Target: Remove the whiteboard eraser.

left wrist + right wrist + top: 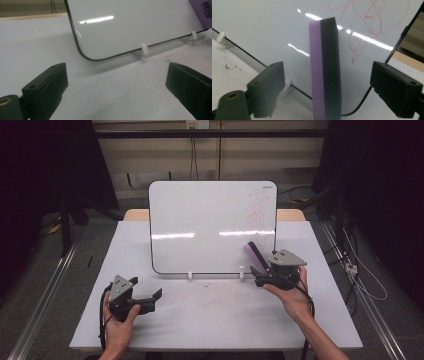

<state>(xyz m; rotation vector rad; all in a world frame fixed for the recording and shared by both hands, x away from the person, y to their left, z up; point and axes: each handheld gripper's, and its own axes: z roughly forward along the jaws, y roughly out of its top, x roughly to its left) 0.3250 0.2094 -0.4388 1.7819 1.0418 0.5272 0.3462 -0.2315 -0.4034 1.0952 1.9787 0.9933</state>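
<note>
A white whiteboard (210,225) (130,22) (262,25) stands tilted back on the table, with a red scribble (257,207) (367,22) at its upper right. A purple-and-black eraser (255,254) (325,65) (202,12) stands on edge against the board's lower right. My right gripper (262,270) (328,70) is open around the eraser, with a clear gap between each jaw and the eraser's sides. Lower left on the table, my left gripper (146,288) (117,72) is open with nothing between its jaws and points toward the board's bottom left corner.
The board rests in two small white clips (190,275) (143,50) on the white table (215,315). A few dark crumbs (230,67) lie in front of it. A black cable (359,105) runs behind the eraser. Dark room and metal rails flank the table.
</note>
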